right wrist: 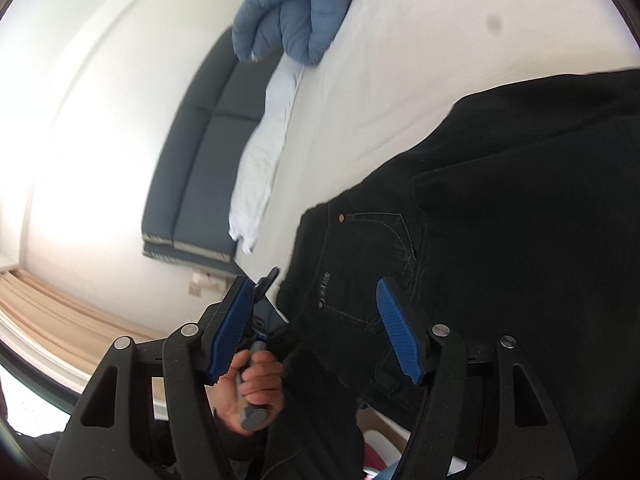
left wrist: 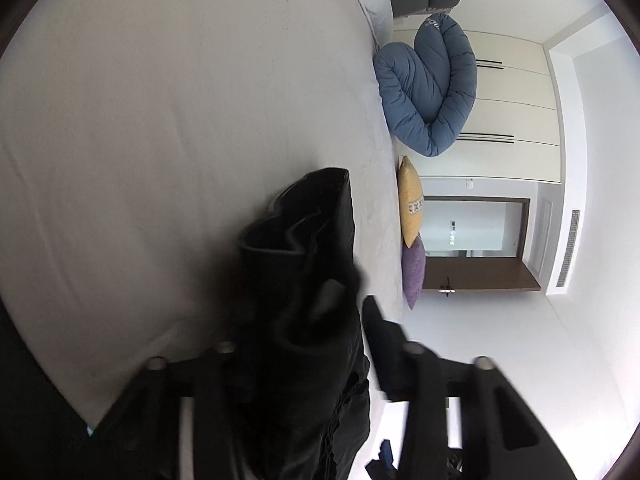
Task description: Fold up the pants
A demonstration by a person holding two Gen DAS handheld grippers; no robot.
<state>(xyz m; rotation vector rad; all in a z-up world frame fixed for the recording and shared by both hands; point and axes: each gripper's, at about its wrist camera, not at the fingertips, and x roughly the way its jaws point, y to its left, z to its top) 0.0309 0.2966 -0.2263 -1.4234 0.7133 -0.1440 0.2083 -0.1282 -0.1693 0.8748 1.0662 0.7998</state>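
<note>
Two grippers: my left gripper clamps the black pants, lifted over the bed; my right gripper is spread wide. Bunched cloth may slip out.

1. The pants are black denim-like cloth, matt, with visible stitching and a small shiny metal rivet.
2. The right gripper has matt black, faintly speckled plastic arms, blue pads with a fine ribbed texture, and dull metal pins.
3. The bed sheet is pale, smooth matt cloth.
4. The blue duvet is puffy quilted fabric.
5. The yellow cushion looks slightly sheeny; the purple cushion looks coarse-woven.
6. The door is brown wood.
</note>
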